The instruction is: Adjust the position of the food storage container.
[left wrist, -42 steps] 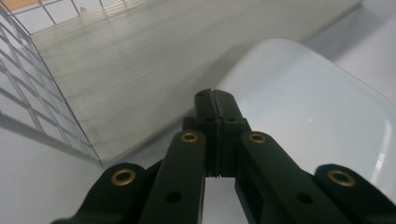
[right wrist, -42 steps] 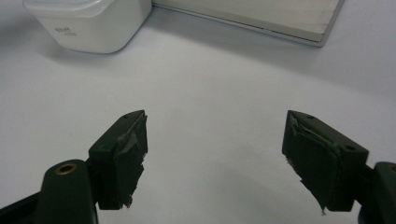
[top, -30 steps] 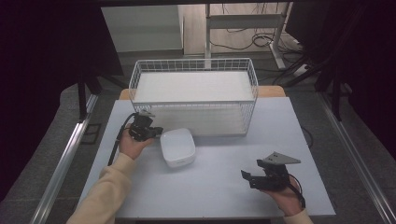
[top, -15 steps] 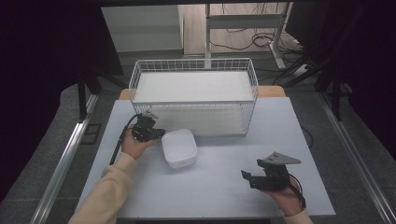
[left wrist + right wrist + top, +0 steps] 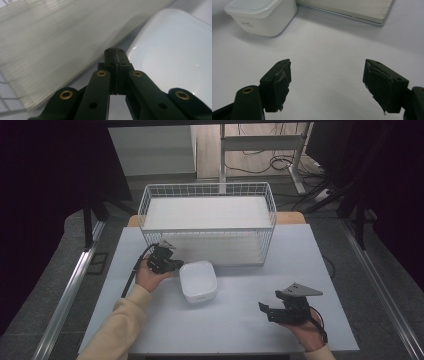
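We see the left hand-held gripper, jaws pressed together, just beside the lidded white container at its ten o'clock. The container rests on the bench before the wire basket, apparently not yet lifted. The right hand-held gripper, jaws spread, waits at its four o'clock.

High view above table, facing forward-down; both gripper views close, low, sharing white container

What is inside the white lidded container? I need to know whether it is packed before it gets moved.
That cannot be seen: the white container is opaque and its lid covers the top. The shut left tongs sit beside its edge; the right tongs are open, apart from it.
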`<state>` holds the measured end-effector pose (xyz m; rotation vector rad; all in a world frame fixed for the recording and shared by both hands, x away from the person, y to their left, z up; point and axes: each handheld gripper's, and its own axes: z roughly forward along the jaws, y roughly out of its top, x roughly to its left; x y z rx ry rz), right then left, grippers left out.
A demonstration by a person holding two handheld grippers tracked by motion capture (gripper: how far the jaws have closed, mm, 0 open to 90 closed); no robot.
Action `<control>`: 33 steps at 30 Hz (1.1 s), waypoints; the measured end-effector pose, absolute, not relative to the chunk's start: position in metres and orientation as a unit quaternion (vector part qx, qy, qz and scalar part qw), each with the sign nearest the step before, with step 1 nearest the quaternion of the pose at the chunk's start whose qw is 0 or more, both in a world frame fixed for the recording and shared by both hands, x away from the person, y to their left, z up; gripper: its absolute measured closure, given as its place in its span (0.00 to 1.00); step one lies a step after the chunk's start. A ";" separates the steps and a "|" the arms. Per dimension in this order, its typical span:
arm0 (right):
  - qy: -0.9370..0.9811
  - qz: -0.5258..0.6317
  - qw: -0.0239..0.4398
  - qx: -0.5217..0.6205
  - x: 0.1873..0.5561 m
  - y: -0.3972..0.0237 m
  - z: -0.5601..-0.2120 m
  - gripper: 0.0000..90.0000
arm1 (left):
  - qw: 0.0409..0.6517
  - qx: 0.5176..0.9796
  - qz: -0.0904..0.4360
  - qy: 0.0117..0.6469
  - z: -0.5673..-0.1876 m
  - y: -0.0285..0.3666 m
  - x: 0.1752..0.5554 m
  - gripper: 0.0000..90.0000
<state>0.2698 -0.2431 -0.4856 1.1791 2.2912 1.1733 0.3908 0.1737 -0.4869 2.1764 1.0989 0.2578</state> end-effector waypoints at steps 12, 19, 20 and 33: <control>0.799 0.410 0.154 0.412 0.270 -0.243 -0.485 0.25 | 0.347 0.842 0.090 0.402 -0.487 0.152 0.384 1.00; 0.799 0.410 0.155 0.412 0.270 -0.243 -0.485 0.25 | 0.352 0.849 0.082 0.386 -0.486 0.138 0.380 1.00; 0.798 0.411 0.154 0.412 0.270 -0.243 -0.485 0.25 | 0.352 0.850 0.081 0.384 -0.485 0.135 0.379 1.00; 0.794 0.415 0.156 0.415 0.269 -0.246 -0.482 0.25 | 0.344 0.870 0.072 0.347 -0.484 0.100 0.374 1.00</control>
